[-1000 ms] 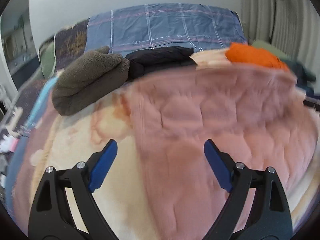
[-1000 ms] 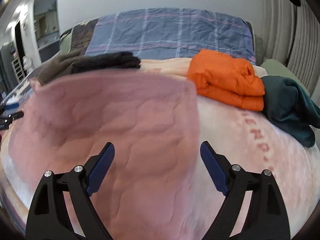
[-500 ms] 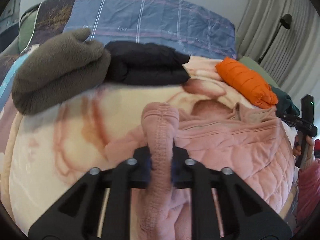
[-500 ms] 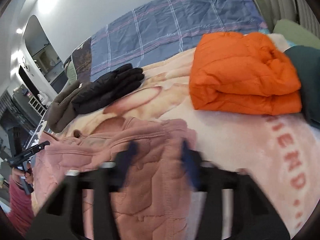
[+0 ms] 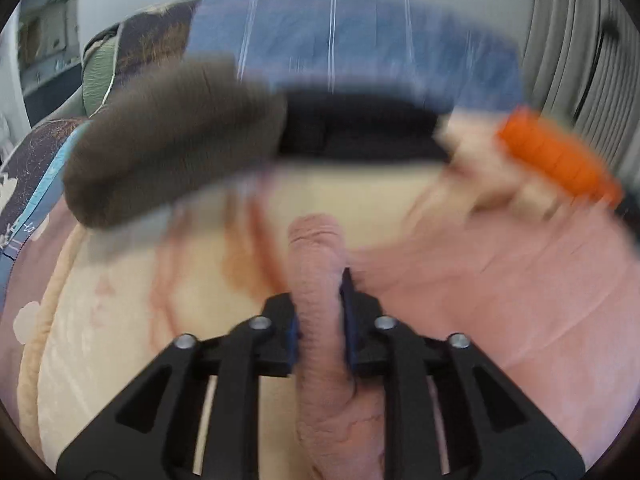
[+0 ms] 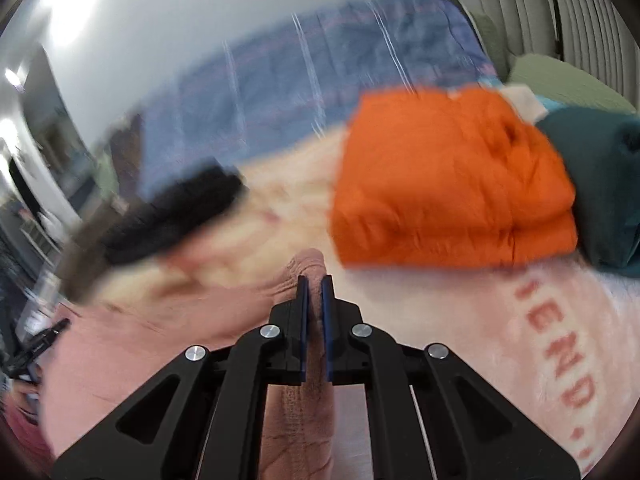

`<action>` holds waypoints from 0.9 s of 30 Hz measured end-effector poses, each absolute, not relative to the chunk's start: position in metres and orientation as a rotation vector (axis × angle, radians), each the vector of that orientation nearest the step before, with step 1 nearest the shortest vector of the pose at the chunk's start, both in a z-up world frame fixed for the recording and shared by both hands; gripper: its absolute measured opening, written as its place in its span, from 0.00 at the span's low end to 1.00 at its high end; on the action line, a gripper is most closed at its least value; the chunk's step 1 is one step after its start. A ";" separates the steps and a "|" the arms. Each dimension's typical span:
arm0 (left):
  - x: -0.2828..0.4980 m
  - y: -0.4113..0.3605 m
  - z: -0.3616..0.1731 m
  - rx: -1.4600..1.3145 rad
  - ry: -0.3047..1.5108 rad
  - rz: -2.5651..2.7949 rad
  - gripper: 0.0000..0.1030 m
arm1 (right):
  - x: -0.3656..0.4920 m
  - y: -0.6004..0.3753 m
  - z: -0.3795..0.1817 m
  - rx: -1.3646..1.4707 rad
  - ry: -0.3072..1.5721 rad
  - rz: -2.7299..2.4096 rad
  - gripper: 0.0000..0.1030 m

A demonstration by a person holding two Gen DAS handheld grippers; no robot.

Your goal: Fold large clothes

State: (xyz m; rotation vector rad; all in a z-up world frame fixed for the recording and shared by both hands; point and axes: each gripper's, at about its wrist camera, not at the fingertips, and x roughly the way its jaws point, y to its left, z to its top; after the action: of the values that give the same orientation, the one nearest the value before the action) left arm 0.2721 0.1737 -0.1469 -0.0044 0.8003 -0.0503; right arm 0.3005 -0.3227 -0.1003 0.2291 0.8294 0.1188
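Left wrist view: a bunched fold of the pink garment [image 5: 318,280] is pinched in the left hand-held gripper [image 5: 320,312], whose jaws are easing apart; the rest is spread to its right on the bed [image 5: 120,360].

Right wrist view: another fold is clamped in the tightly closed right hand-held gripper [image 6: 314,304], an orange jacket [image 6: 448,176] beyond. The garment is judged soft, thick and floppy; edges are best gripped.

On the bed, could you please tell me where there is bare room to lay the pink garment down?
Bare blanket lies open in front of the brown fleece and black garment, left of the pink garment. A second patch sits before the orange jacket. The far edge is crowded, including the teal garment.
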 end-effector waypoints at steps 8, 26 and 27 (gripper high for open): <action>0.248 0.174 -0.112 0.052 0.713 0.052 0.54 | 0.266 -0.329 -0.062 0.173 0.708 -0.016 0.34; 0.278 0.060 -0.133 0.046 0.848 -0.147 0.51 | 0.305 -0.146 -0.124 0.116 0.938 0.413 0.43; 0.279 0.063 -0.133 0.019 0.844 -0.153 0.51 | 0.307 -0.151 -0.127 0.155 0.931 0.421 0.42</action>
State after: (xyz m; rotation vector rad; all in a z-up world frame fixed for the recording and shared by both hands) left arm 0.2786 0.0634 -0.1332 0.0188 0.8444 -0.1527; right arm 0.3071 -0.1511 -0.1270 0.1549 0.9309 0.4214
